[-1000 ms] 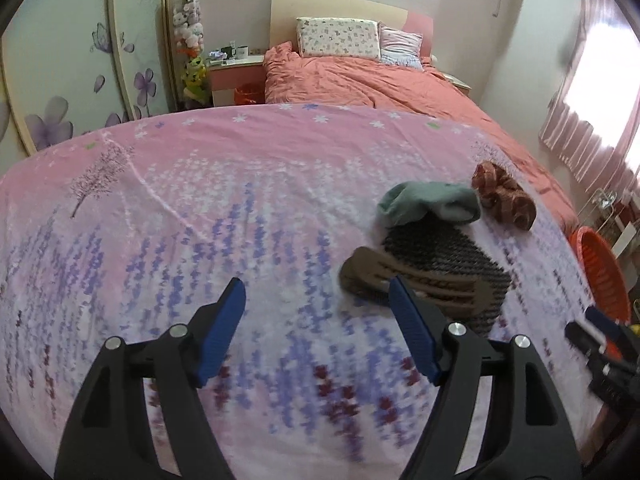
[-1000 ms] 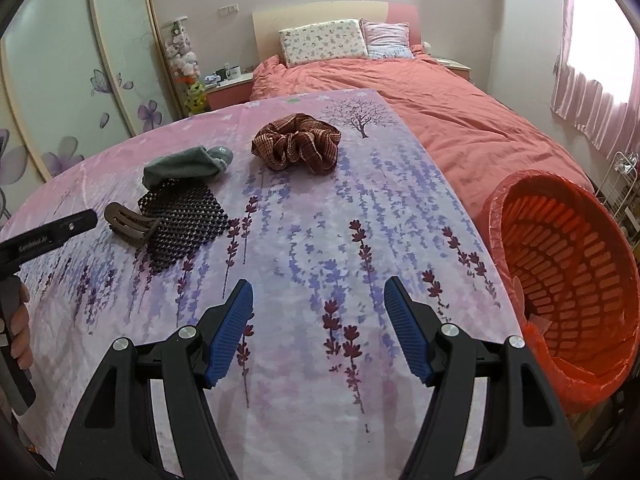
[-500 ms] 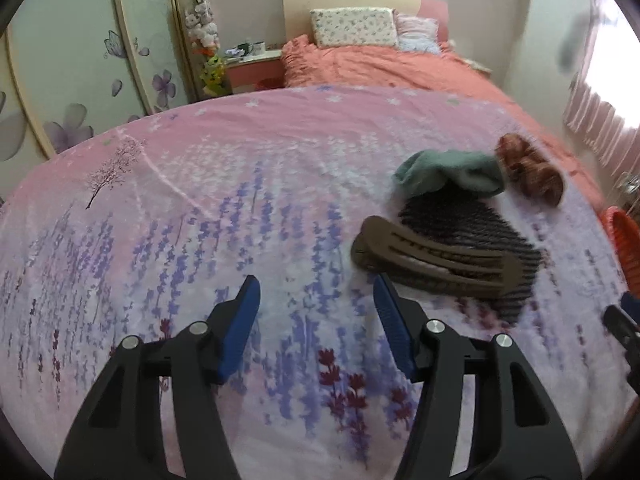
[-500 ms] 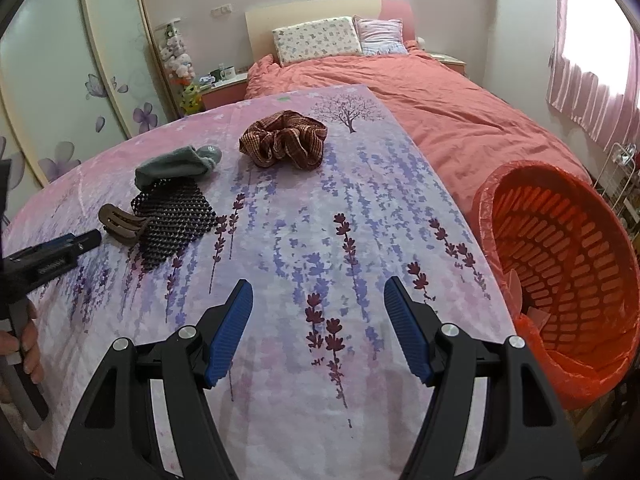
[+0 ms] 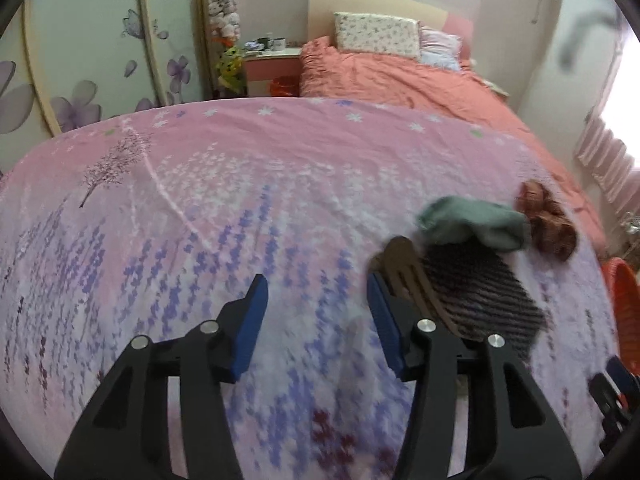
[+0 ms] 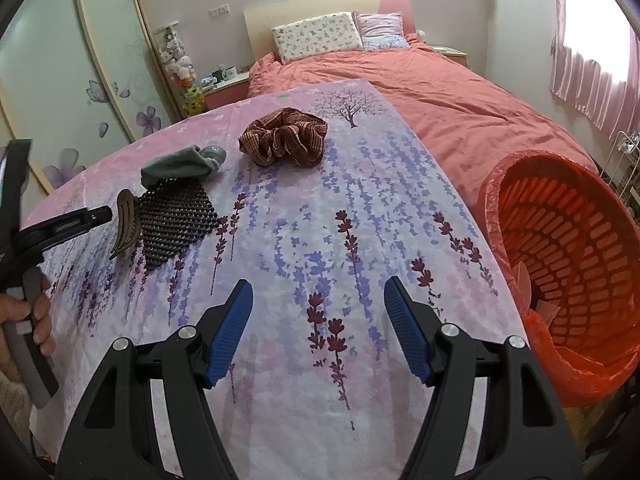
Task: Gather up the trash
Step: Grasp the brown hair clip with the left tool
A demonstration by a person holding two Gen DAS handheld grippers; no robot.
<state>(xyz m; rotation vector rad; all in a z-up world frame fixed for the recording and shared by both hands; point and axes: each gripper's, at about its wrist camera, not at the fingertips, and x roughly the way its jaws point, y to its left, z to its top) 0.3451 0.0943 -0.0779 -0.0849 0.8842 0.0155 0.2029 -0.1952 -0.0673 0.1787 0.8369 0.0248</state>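
Left wrist view is blurred: the left gripper (image 5: 316, 292), jaws just closing with nothing between, has its right finger overlapping the brown hair claw (image 5: 404, 276); touching is unclear. Right of the claw, the orange basket (image 6: 568, 240) seems to hold paper scraps. The right gripper (image 6: 318, 296) stands released.

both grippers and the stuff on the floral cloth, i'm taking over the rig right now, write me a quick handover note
Left gripper: jaws have just been closing, nothing between them yet; it sits beside the brown hair claw, which is not gripped.
Right gripper: open, empty, over bare cloth.
Items: hair claw, black mesh piece, grey-green sock and brown scrunchie all lie on the floral cloth. The red basket stands beside the cloth, on the right gripper's side.
Done: none of these four is collected.
Left: all four; the hair claw looks like the first pick.
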